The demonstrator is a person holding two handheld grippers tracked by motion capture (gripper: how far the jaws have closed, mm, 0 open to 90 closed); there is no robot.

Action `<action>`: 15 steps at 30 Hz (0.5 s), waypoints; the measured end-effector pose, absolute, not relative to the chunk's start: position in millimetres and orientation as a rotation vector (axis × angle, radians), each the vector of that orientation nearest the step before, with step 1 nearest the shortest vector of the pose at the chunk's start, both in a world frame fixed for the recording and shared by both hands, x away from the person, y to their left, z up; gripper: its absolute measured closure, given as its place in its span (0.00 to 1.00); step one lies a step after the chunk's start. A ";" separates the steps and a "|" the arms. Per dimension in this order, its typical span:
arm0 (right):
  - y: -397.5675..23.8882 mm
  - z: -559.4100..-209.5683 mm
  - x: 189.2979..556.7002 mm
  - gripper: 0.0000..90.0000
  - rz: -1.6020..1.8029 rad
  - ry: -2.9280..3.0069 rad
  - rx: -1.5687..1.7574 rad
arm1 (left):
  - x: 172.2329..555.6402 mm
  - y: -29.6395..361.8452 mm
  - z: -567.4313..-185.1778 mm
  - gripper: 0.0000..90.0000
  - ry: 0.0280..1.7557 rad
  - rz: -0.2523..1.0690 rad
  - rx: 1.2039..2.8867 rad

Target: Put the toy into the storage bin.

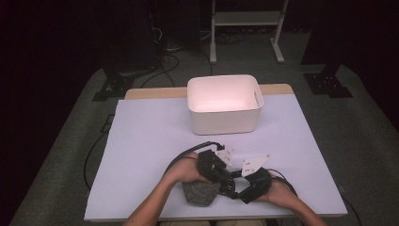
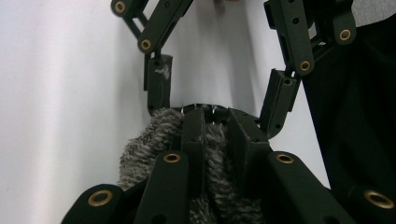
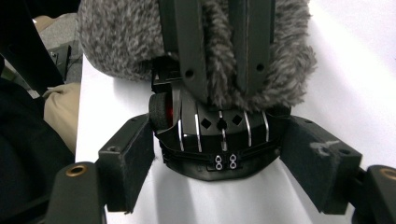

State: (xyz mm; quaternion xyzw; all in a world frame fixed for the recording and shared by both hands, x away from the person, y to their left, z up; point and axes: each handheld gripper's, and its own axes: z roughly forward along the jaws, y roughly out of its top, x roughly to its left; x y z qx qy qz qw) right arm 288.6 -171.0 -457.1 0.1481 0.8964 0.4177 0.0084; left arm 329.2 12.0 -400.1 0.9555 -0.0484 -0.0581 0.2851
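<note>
Near the table's [image 1: 141, 141] front edge, the left gripper [image 1: 221, 181] and right gripper [image 1: 237, 188] meet over a grey fuzzy object [image 1: 200, 193]; a white bin [image 1: 223, 120] stands toward the far edge.

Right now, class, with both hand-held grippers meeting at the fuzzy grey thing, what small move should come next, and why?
Probably close the right hand-held gripper on the black toy car. The car's end sits between its open pads, which stand apart from it, while the left hand-held gripper is shut on the fuzzy grey cover over the car's other end. Gripping the car should let the cover be pulled off.
</note>
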 end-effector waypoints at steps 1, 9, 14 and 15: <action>-171.3 -457.3 288.6 0.28 1.308 2.799 0.465 | 329.9 13.2 -399.8 0.85 -0.134 -0.158 2.559; -171.2 -457.5 288.7 0.28 1.310 2.799 0.465 | 330.3 47.1 -398.1 0.85 -0.051 -0.142 2.566; -171.0 -457.0 290.8 0.28 1.313 2.808 0.476 | 329.1 67.1 -397.7 0.85 0.004 -0.130 2.566; -171.0 -456.9 291.2 0.28 1.314 2.812 0.480 | 328.5 68.1 -398.4 0.85 0.006 -0.132 2.558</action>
